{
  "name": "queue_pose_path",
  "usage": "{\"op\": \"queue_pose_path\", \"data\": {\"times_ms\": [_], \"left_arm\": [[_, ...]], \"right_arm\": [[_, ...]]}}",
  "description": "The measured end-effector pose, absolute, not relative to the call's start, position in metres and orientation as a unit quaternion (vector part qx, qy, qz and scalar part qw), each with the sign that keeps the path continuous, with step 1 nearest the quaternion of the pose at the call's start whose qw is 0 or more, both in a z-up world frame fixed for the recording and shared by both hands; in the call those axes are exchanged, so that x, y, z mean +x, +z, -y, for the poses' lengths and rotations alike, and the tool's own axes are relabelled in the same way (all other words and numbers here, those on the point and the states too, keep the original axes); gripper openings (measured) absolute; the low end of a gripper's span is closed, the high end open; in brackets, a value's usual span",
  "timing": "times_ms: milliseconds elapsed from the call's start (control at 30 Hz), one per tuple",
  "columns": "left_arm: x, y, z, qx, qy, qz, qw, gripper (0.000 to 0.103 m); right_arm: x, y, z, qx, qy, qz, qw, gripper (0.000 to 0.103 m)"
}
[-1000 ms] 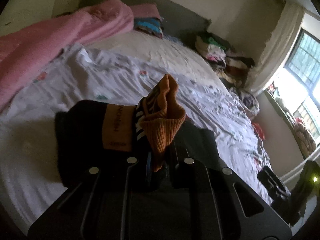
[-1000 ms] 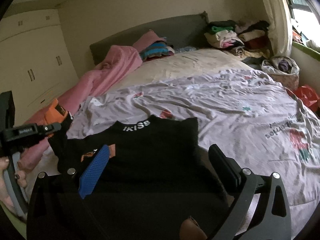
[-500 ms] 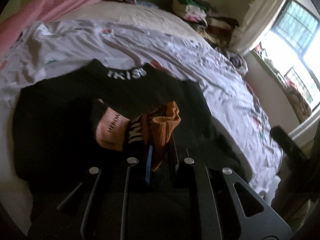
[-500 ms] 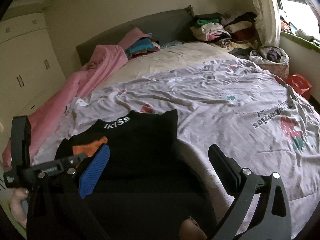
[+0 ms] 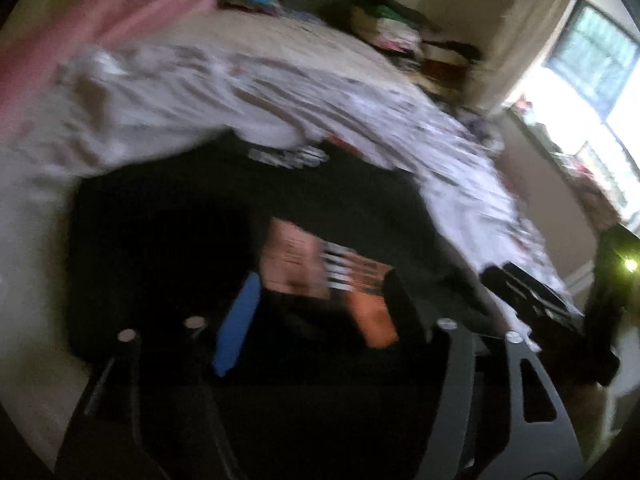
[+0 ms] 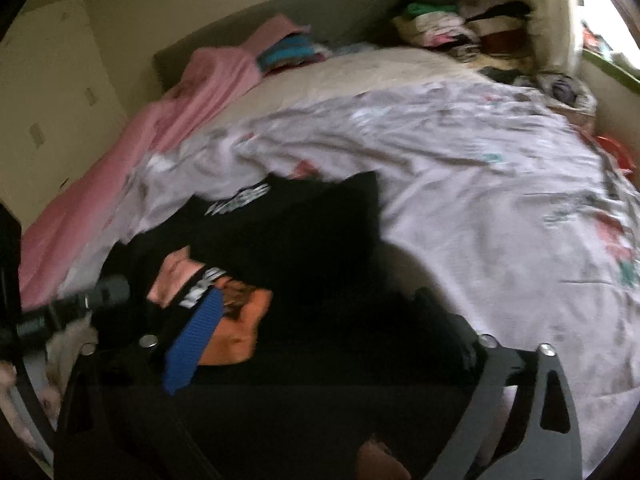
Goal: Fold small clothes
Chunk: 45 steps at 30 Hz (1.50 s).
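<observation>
Black top [image 5: 192,248] with orange sleeve is lying spread on the bed, on a pale printed sheet [image 6: 460,184], directly ahead of and below both tongs. Its neckband is pointing away toward the headboard, so its long axis is running from the person toward the far end of the bed. The orange cuff [image 5: 370,312] is resting folded inward across the black body, just beside the left tongs [image 5: 320,304].

The left tongs have just been opening: the blue pad [image 5: 236,324] and the dark finger are standing well apart, with the sleeve lying in the gap but no longer pressed by either. The right tongs [image 6: 320,320] are spread wide over the garment's nearer right part, narrowing only slightly, and are gripping nothing.

Judging from this, the sleeve fold is being let go, and the left hand is the nearer one to that cuff, while the right is the nearer one to the unfolded right side, which looks like the next part to bring in.

White lettering on the neckband [image 6: 238,200] is too smeared by motion to read here. Striped printing on the sleeve [image 5: 340,268] is likewise illegible. A pink blanket [image 6: 200,92] is lying along the bed's left edge.
</observation>
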<state>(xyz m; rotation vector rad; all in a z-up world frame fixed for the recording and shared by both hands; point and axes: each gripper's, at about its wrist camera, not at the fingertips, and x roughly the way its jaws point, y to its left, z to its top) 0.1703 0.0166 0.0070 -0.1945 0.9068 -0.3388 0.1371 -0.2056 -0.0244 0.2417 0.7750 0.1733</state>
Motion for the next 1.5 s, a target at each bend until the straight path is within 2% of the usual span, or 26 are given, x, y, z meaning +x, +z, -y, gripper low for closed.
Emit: {"op": "queue_pose_path", "data": {"times_ms": [200,300,333,400,433,500,700,900,1500], "left_arm": [[0.166,0.026,-0.069,-0.085,-0.075,-0.397,0.911,0.083],[0.163,0.03,-0.086,-0.082,-0.054,-0.39,0.915,0.085],[0.16,0.031,-0.093,-0.087,-0.051,-0.388,0.916,0.086],[0.159,0.032,-0.104,-0.102,-0.044,-0.385,0.916,0.087],[0.159,0.032,-0.108,-0.107,-0.041,-0.385,0.916,0.087],[0.16,0.032,-0.116,-0.113,-0.034,-0.384,0.916,0.087],[0.161,0.029,-0.137,-0.135,-0.017,-0.382,0.914,0.09],[0.166,0.025,-0.139,-0.143,-0.015,-0.386,0.911,0.09],[0.201,0.0,-0.05,-0.056,-0.085,-0.428,0.898,0.09]], "right_arm": [[0.17,-0.053,0.152,0.094,0.133,-0.429,0.888,0.079],[0.185,-0.067,0.139,0.092,0.124,-0.452,0.878,0.073],[0.19,-0.073,0.135,0.088,0.115,-0.459,0.876,0.067],[0.193,-0.078,0.128,0.083,0.117,-0.456,0.878,0.045],[0.193,-0.078,0.123,0.081,0.127,-0.453,0.879,0.028],[0.191,-0.072,0.117,0.078,0.142,-0.442,0.882,0.017],[0.18,-0.003,0.121,0.065,0.182,-0.343,0.919,0.016],[0.183,0.037,0.135,0.018,0.167,-0.29,0.942,0.015],[0.193,-0.014,0.164,-0.016,0.099,-0.333,0.938,0.016]]}}
